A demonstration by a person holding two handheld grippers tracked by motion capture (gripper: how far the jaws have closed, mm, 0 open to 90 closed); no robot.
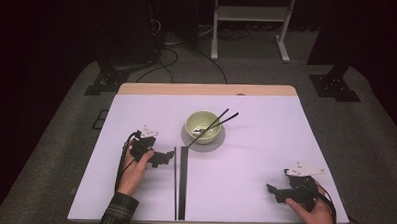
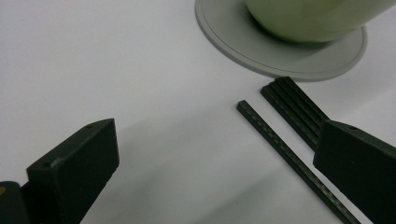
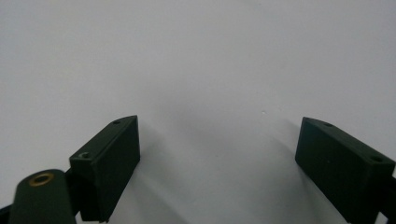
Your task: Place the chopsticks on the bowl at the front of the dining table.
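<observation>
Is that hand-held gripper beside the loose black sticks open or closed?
Open. The left hand-held gripper has its two black jaws set wide apart, with bare white table between them and one thin black chopstick lying there untouched.

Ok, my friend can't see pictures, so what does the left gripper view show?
The open left gripper hovers low over a white table, its two black jaws wide apart. A single black chopstick lies between them, beside a bundle of chopsticks. Behind sits a green bowl on a grey saucer.
</observation>
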